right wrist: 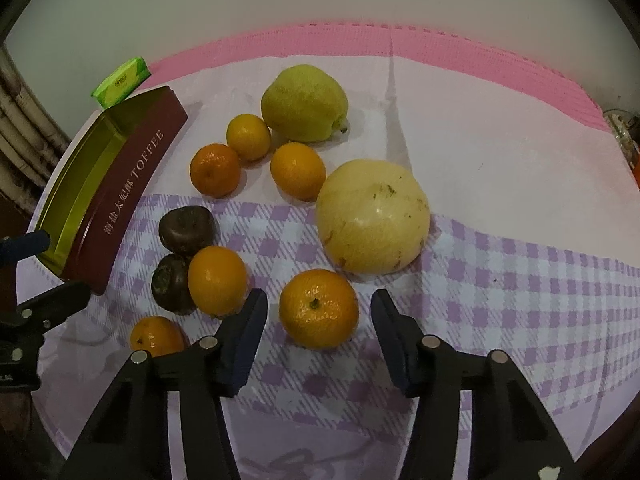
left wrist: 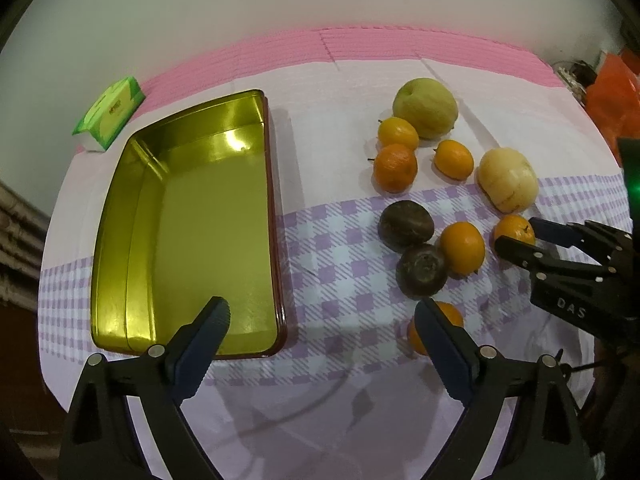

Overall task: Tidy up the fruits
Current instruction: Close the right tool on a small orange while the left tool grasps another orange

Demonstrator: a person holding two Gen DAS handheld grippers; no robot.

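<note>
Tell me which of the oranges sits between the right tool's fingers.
The orange with its stem end facing up, just in front of the big pale yellow fruit. It alone lies between the right tool's fingers; the other oranges sit further left.

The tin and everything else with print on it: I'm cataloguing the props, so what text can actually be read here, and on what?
"TOFFEE" in pale capitals on the dark red side of the tin.
Chinese characters beside it on the same side: visible, but too small to read surely.
"DAS" embossed on the black body of the right claw.
Green tissue pack: has a small label, too blurred to read.
</note>
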